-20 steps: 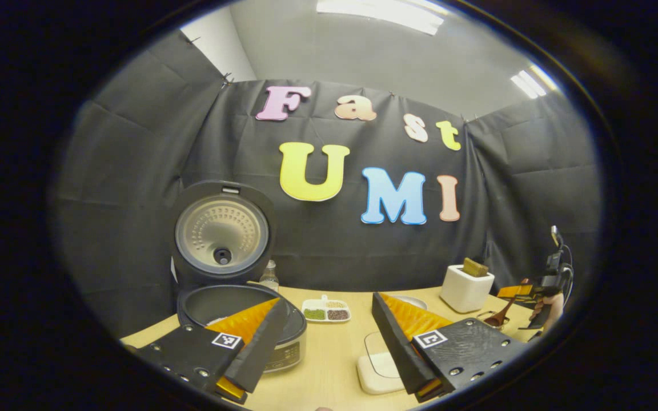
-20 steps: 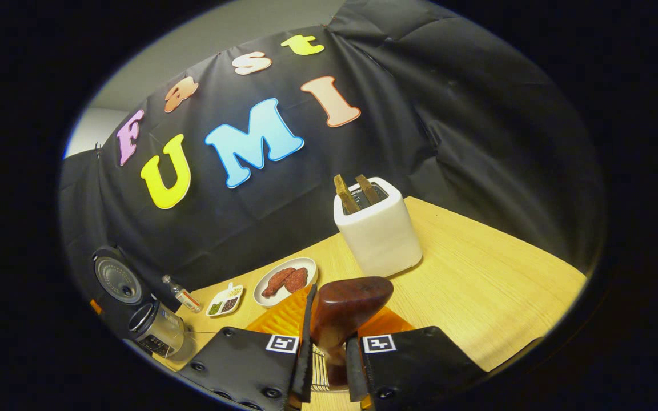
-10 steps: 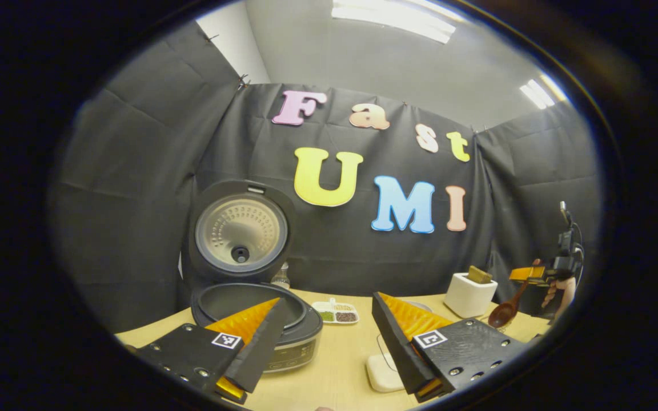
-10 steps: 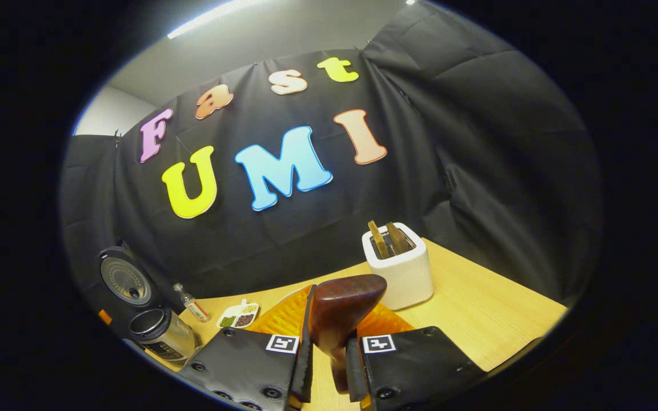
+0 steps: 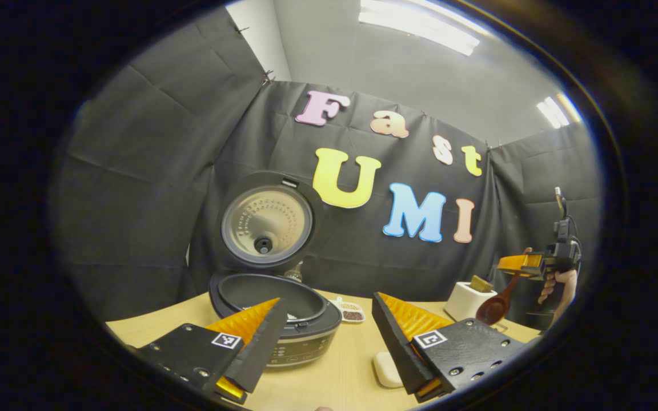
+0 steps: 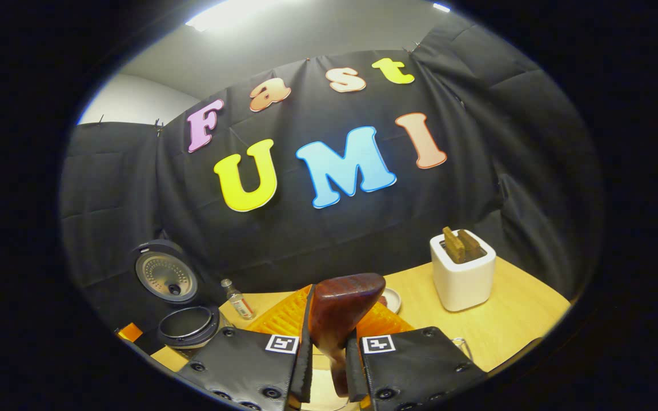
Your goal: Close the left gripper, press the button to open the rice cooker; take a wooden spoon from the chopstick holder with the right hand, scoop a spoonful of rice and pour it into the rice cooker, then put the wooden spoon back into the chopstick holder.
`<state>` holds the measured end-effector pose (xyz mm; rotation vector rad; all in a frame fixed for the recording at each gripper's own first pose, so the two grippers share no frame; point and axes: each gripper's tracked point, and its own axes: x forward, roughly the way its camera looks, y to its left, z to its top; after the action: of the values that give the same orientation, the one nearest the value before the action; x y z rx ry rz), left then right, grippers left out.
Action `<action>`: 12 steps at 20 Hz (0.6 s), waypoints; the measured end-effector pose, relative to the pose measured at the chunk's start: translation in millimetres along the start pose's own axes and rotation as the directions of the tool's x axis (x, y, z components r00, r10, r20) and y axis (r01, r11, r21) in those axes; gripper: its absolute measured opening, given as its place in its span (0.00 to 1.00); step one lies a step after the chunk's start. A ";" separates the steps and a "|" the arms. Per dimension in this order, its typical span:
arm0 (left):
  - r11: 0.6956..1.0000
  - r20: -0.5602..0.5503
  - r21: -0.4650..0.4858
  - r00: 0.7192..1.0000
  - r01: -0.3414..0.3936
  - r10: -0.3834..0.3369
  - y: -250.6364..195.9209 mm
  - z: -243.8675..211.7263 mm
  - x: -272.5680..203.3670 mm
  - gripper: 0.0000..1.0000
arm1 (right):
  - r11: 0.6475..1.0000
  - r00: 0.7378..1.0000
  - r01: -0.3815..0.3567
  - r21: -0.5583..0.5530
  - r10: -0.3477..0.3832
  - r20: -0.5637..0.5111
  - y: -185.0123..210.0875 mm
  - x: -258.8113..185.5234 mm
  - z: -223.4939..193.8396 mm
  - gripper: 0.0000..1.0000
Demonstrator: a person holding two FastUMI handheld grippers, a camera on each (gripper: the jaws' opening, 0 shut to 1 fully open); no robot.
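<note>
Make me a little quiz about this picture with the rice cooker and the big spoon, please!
1. True or false: the rice cooker has its lid standing open.
2. What does the right gripper hold between its fingers?
A. a slice of toast
B. the wooden spoon
C. a small bottle
3. Fill in the missing word: the left gripper has its fingers spread apart, so it is ____.

Key:
1. True: the lid is tipped up and the pot is uncovered.
2. B: both fingers press on the wooden spoon.
3. open
</note>
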<state>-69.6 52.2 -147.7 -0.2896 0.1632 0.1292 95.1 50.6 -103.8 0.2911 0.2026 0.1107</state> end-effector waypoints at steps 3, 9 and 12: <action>1.000 -0.007 0.011 1.000 0.018 -0.018 -5.2 -5.3 -1.6 0.94 | 0.999 0.999 -0.031 -0.020 0.030 -0.041 17.9 4.7 -20.9 0.27; 0.998 -0.031 -0.024 0.998 0.053 -0.054 -16.9 -18.2 -1.0 0.93 | 0.997 0.986 -0.032 -0.071 0.020 -0.163 23.6 17.1 -73.3 0.27; 0.998 -0.038 -0.025 0.998 0.056 -0.056 -21.0 -22.4 -5.2 0.93 | 0.989 0.976 -0.033 -0.141 0.001 -0.219 26.0 24.8 -98.5 0.27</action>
<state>-74.7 25.1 -162.2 -0.3201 0.1919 0.0701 96.1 105.7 -193.0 0.1358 0.4090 0.1735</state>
